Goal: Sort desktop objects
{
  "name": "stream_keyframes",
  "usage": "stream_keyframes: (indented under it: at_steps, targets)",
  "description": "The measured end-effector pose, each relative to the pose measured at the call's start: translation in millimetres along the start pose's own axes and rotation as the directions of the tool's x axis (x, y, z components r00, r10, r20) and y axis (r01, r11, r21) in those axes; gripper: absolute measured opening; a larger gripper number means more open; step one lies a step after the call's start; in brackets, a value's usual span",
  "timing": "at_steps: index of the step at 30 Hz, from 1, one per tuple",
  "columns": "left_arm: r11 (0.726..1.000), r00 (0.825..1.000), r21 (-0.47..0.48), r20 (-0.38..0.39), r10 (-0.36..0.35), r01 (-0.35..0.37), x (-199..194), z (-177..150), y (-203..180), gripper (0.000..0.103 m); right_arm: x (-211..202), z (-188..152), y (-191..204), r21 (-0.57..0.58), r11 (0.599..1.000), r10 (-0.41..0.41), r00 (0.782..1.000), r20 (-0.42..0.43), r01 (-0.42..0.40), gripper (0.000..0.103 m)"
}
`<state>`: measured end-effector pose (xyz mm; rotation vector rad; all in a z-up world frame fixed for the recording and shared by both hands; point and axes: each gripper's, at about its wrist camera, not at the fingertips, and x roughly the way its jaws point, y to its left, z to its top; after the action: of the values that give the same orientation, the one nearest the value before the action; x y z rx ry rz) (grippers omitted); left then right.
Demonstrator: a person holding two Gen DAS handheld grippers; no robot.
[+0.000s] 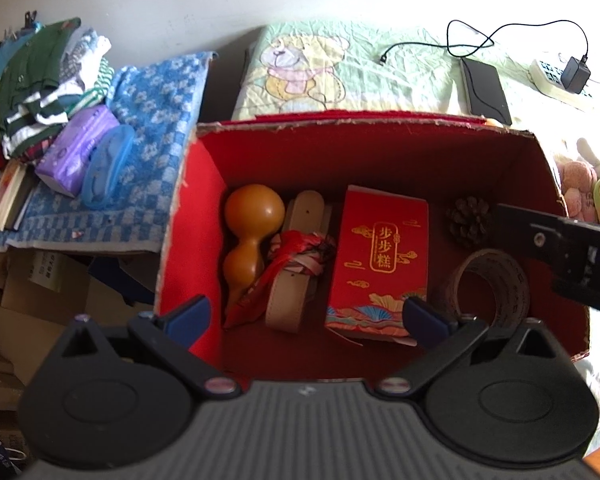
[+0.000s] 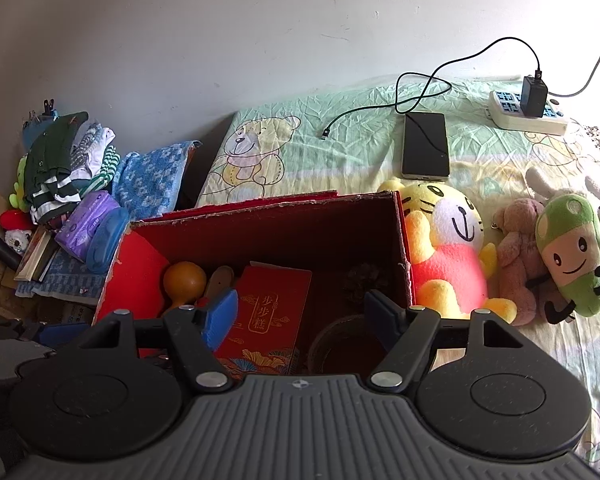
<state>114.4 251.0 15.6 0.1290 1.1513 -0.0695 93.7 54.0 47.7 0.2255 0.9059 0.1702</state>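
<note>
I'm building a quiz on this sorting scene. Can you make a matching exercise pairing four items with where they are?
Items:
1. gourd
2. pine cone
3. phone
4. tiger plush

Places:
A. on the bedsheet, near the charger cable
B. in the red box, left end
C. outside the box, against its right wall
D. in the box, far right corner

Pairs: 1-B, 2-D, 3-A, 4-C

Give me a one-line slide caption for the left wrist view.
Open left gripper above a red box holding a gourd, red packet, tape roll and pine cone.
</note>
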Motion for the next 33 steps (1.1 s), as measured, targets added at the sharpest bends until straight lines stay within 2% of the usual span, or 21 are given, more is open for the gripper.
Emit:
stream_keyframes:
  at_steps: [6,9,12,21,27,33]
  targets:
    - [1.000,1.000,0.006,-0.011,-0.007,0.007,8.2,0.4,-2.0,0.102,17.5,3.4,2.2,0.027,0.999,0.031,0.998,-0.053,-0.030,0.063]
    - [1.000,1.000,0.014,-0.011,-0.007,0.007,12.1,1.6,-2.9,0.102,26.9,5.0,5.2,0.031,0.999,0.043,0.996,-0.073,-0.041,0.054]
    - [1.000,1.000,0.018,0.002,0.019,-0.019,16.9,3.4,-2.4,0.102,35.9,8.7,6.8,0.029,0.999,0.036,0.996,-0.078,-0.034,0.049]
    - [1.000,0.999,0.018,-0.040,0.003,-0.003,39.7,10.7,2.4,0.102,64.5,8.0,6.4,-0.016,1.000,-0.022,0.994,-0.107,0.020,0.045]
    - [0.998,0.999,0.066,-0.044,-0.003,0.006,46.5,9.6,-9.8,0.102,77.0,5.4,0.1,-0.007,0.999,-0.040,0.989,-0.140,0.040,0.044]
    - [0.998,0.997,0.059,-0.072,-0.002,0.007,60.5,10.6,-7.2,0.102,81.3,3.1,-3.7,0.007,0.998,-0.053,0.987,-0.151,0.055,0.044]
